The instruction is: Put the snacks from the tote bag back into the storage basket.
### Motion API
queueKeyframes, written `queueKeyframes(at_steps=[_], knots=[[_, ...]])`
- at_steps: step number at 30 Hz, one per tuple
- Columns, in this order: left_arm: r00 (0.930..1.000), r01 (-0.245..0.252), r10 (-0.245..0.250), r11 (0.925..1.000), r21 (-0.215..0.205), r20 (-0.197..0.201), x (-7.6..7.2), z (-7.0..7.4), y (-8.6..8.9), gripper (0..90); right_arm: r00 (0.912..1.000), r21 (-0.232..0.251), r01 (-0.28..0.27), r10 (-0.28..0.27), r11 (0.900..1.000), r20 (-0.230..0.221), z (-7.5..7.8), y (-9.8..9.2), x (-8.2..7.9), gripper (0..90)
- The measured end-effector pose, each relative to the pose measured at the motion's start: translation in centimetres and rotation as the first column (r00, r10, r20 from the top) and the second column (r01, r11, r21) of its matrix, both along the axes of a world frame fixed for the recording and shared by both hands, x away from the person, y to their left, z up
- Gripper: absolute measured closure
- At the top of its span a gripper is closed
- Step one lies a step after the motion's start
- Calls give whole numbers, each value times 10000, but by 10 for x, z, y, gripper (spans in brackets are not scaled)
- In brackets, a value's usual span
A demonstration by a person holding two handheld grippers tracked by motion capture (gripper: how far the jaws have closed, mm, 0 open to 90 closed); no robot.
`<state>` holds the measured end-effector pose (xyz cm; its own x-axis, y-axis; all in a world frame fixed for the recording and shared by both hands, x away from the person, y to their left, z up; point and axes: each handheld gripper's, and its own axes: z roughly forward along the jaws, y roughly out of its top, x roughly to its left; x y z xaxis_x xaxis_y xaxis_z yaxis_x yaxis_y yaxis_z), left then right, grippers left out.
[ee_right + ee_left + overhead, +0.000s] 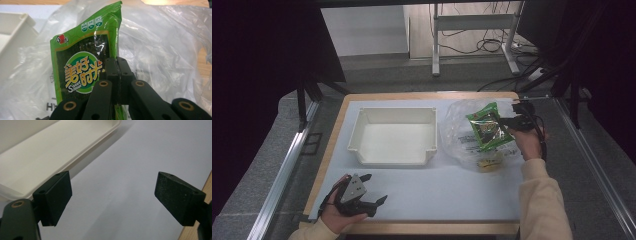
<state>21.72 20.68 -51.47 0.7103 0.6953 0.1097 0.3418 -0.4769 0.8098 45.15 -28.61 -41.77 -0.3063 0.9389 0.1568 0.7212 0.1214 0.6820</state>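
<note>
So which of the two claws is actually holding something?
The right claw: its jaws are pinched shut on the green snack packet, lifting it over the clear plastic bag. The left claw gapes open over bare table.

The right gripper (117, 75) is covering the lower right part of the green packet (82, 72), whose small print is staying too blurred to read. The tray (37, 157) is running off the left gripper view's left edge.
</note>
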Motion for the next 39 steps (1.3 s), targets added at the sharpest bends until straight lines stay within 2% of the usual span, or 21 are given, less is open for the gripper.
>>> queueKeyframes(at_steps=[4,5,11,25,28,29,39], knots=[[10000,35,-35,10000,90,-9,0,1,1,144,10000,117,-17,16,9999,63,3,0,-2,900],[10000,-16,16,10000,-56,0,0,0,0,144,9999,201,-70,67,9998,116,5,1,-3,900],[10000,3,-3,10000,-24,-4,0,0,0,144,9993,530,-250,235,9983,294,11,3,-7,899],[10000,20,-20,10000,-26,-1,0,0,0,144,9965,694,-642,602,9955,583,18,14,-12,900],[10000,68,-68,9999,102,-5,0,1,1,144,9960,689,-704,664,9951,590,20,16,-12,900],[10000,24,-24,10000,-20,0,0,0,0,144,9957,731,-749,705,9945,607,20,17,-12,900],[10000,15,-15,10000,-8,-27,1,-1,0,144,9924,877,-1062,1000,9905,717,22,35,-10,900]])
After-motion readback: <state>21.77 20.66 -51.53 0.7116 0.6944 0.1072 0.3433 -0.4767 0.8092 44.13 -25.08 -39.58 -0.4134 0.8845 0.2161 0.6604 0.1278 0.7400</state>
